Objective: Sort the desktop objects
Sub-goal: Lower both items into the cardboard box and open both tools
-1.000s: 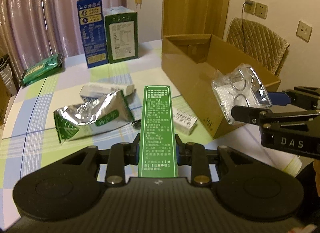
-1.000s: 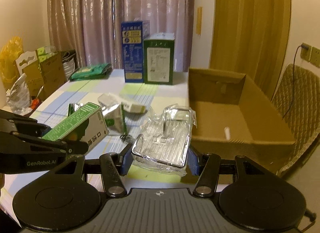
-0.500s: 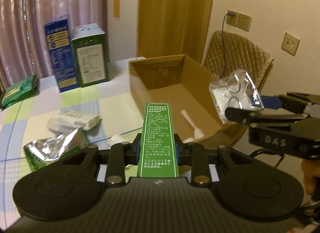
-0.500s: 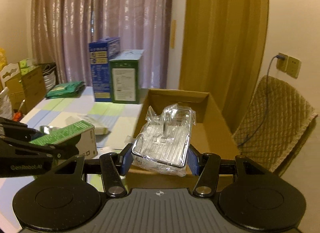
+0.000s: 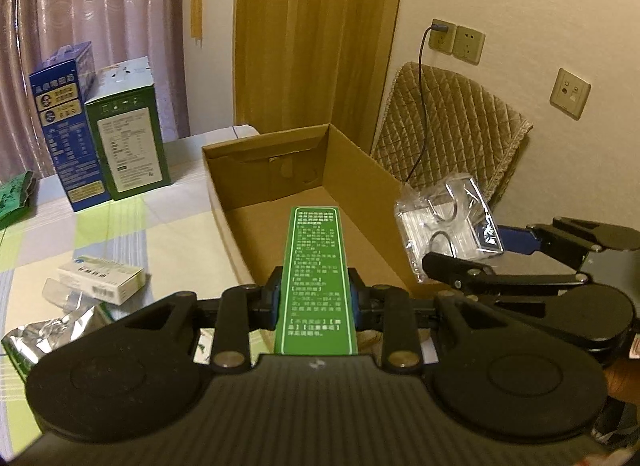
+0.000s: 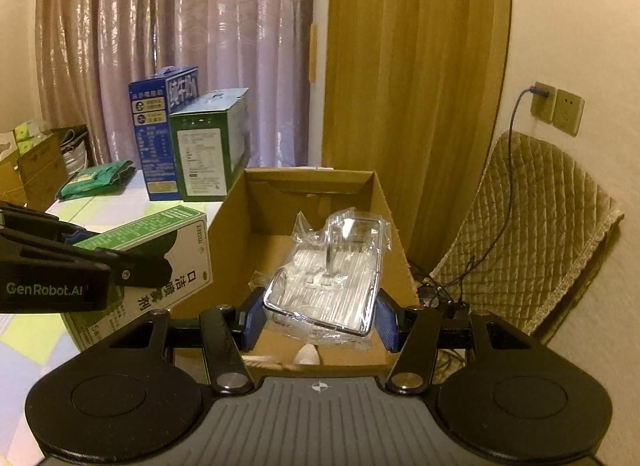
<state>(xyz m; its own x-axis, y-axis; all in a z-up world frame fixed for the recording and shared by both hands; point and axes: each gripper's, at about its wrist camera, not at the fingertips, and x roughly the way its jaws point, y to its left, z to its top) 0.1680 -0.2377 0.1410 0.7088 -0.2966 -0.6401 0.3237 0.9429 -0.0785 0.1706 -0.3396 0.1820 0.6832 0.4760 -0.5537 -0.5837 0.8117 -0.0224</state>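
Note:
My left gripper (image 5: 315, 298) is shut on a long green and white medicine box (image 5: 315, 266), held over the near end of the open cardboard box (image 5: 228, 201). In the right wrist view the same medicine box (image 6: 160, 242) hangs at the left, above the carton's left wall. My right gripper (image 6: 320, 318) is shut on a clear plastic packet with metal parts (image 6: 332, 278), held above the cardboard box (image 6: 384, 217). From the left wrist view that packet (image 5: 444, 221) hangs over the carton's right wall. A small white piece (image 6: 308, 354) lies on the carton floor.
On the checked tablecloth (image 5: 120, 225) lie a small white box (image 5: 100, 278) and a crumpled foil bag (image 5: 48, 334). A blue carton (image 5: 64, 129) and a green carton (image 5: 128, 133) stand at the back. A green pack (image 6: 96, 177) lies far left. A padded chair (image 6: 528, 234) stands right of the table.
Both grippers have carried their loads to the right, from above the tablecloth to above the cardboard box, and risen a little. Neither grip has changed.

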